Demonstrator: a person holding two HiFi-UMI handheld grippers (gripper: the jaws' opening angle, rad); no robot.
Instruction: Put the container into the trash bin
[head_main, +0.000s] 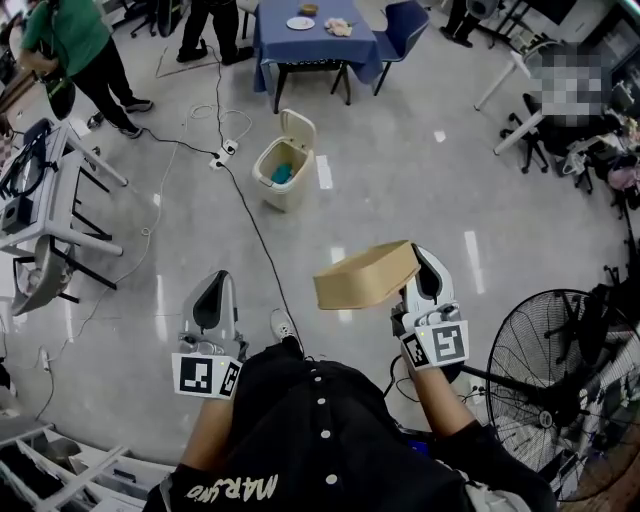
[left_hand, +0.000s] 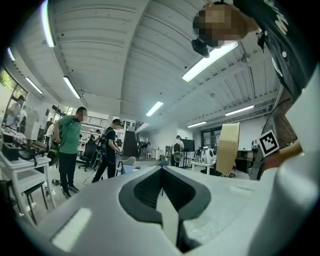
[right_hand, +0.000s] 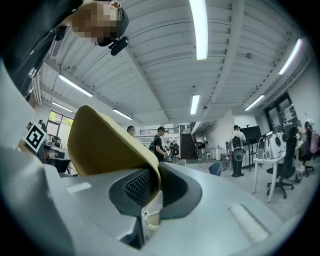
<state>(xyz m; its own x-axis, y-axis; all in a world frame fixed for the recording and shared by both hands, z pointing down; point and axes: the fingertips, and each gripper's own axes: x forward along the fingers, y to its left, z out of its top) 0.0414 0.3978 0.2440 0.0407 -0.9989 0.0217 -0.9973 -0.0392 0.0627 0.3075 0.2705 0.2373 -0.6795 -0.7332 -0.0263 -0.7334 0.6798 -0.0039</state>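
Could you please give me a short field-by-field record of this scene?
Right gripper: shut on the rim of the container
Container: tan, held in the air
Left gripper: shut, empty
Trash bin: on the floor ahead, lid open, teal item inside
Status: container not yet in the trash bin

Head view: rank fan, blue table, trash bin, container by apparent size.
1. fan
2. blue table
3. trash bin and container: about alike; the container is nearer the camera, so unranked.
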